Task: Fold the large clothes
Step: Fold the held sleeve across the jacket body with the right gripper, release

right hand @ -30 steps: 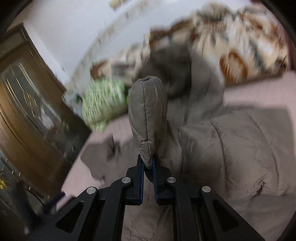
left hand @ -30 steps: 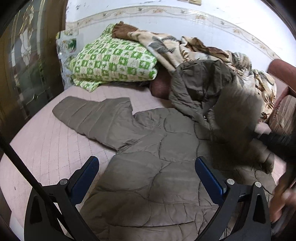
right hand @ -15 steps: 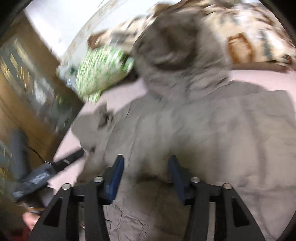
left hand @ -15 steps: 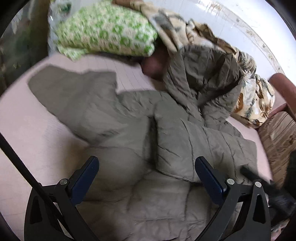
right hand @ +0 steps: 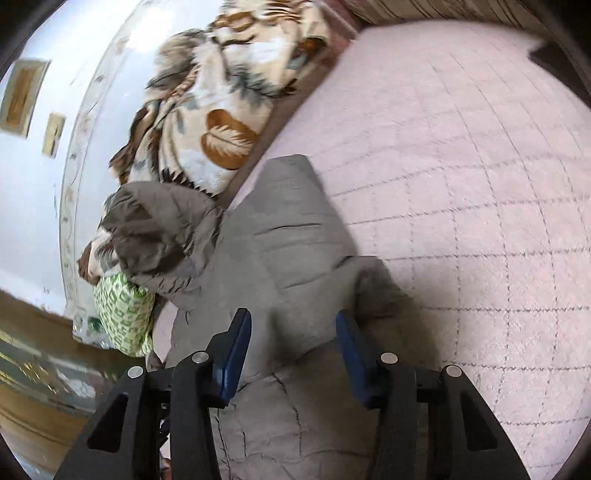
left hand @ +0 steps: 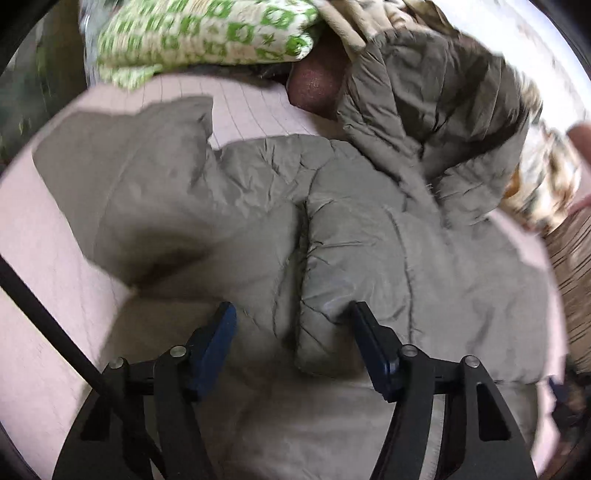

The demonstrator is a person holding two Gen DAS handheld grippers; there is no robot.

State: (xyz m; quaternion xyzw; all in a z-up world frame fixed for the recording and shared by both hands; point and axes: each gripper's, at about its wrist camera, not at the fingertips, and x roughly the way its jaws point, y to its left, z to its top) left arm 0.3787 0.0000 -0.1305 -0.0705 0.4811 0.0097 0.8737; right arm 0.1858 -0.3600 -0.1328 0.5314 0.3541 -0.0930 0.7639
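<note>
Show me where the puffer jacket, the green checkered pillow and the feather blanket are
puffer jacket [left hand: 354, 240]: left wrist view, folded-over sleeve.
green checkered pillow [left hand: 207, 33]: left wrist view, its front face.
feather blanket [right hand: 229, 136]: right wrist view, brown feather print.

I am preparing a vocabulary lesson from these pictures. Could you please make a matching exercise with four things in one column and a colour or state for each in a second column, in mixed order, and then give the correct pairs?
Column 1
1. jacket
2. pillow
3. bed cover
4. left gripper

Column 2
A. pale pink, with a quilted grid
B. open, jaws either side of a padded fold
C. grey-brown, puffy, lying spread on the bed
D. green and white pattern

Pairs: 1-C, 2-D, 3-A, 4-B
</note>
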